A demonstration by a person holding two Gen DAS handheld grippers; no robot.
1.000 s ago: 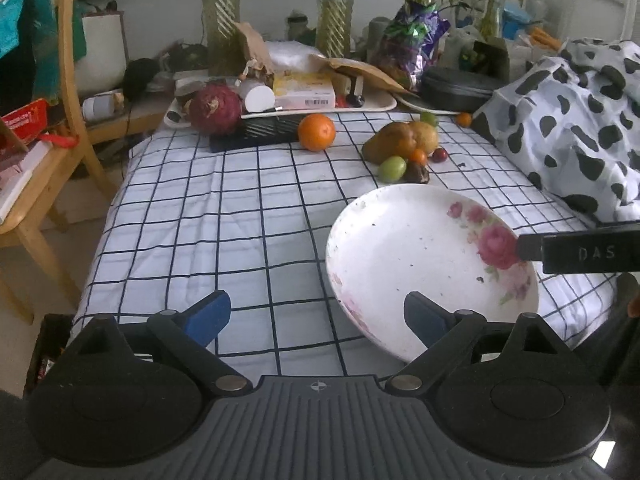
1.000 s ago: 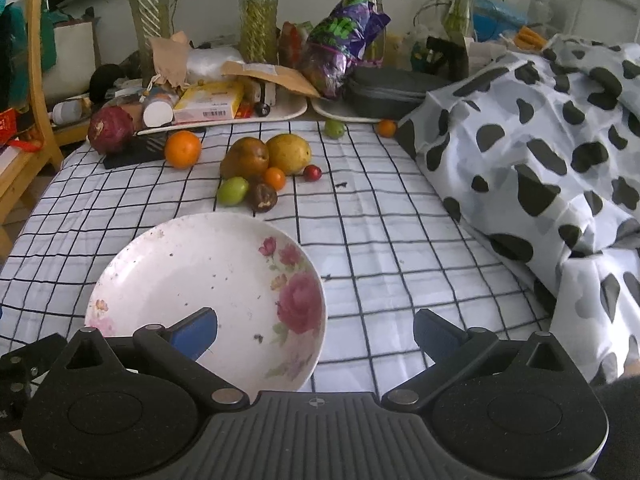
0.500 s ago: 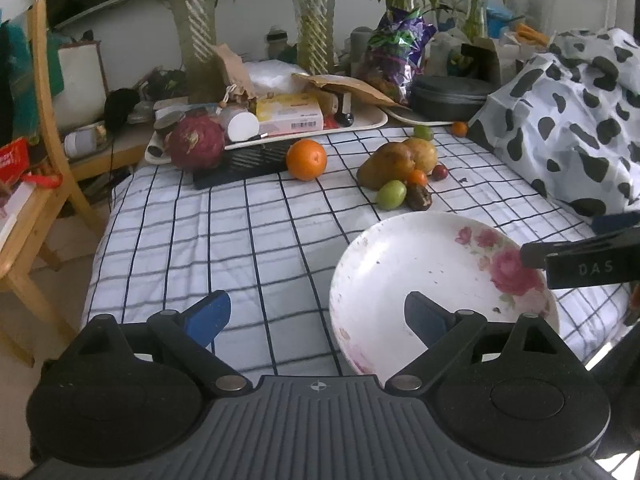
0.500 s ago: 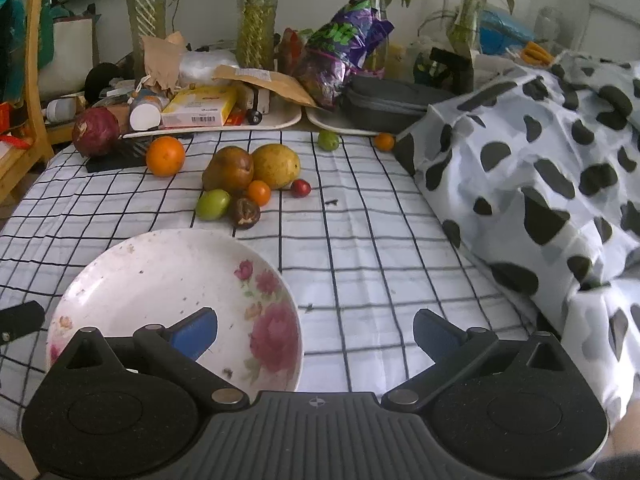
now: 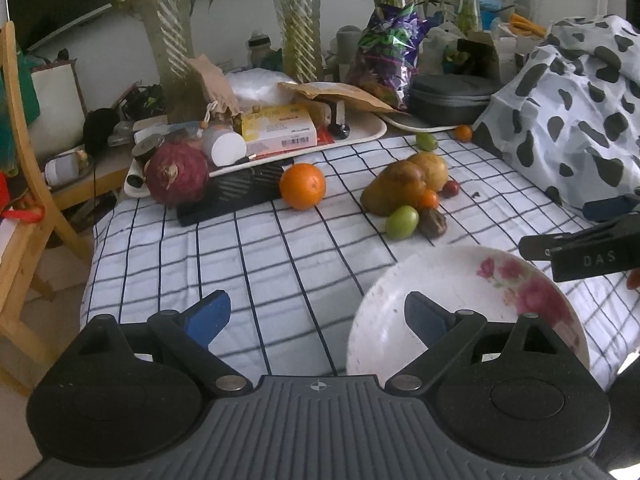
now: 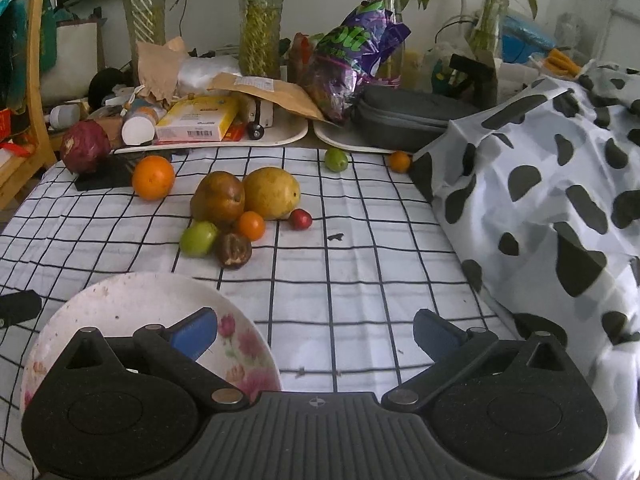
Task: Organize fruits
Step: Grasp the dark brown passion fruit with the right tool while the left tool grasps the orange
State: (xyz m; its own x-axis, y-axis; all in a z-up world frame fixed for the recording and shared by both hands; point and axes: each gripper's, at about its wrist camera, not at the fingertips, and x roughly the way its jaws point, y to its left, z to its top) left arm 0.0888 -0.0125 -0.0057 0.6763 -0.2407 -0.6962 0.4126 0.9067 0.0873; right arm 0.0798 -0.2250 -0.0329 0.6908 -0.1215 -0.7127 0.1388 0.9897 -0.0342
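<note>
Hovering over the checked tablecloth [image 6: 352, 280], both grippers empty, fingers spread wide.

Left gripper [image 5: 318, 316] and right gripper [image 6: 316, 330] each hang above the near edge; one floral plate [image 6: 132, 300] lies there, nothing on it, under the right gripper's left finger [image 6: 194, 330]. Fruit count: one orange [image 6: 153, 177] toward the far left; a mid-cloth cluster of two pears, brown pear [image 6: 218, 200] and yellow pear [image 6: 272, 193], touching side by side, long axes running roughly near-to-far, the yellow one's narrow end toward the right; one green fruit [image 6: 198, 239], one small orange fruit [image 6: 251, 225], one dark wrinkled fruit [image 6: 234, 251], one red fruit [image 6: 300, 219] around them. At the far edge: another green fruit [image 6: 335, 159] and another small orange one [image 6: 399, 161], apart. One red cabbage [image 6: 85, 151] at the far left corner.
</note>
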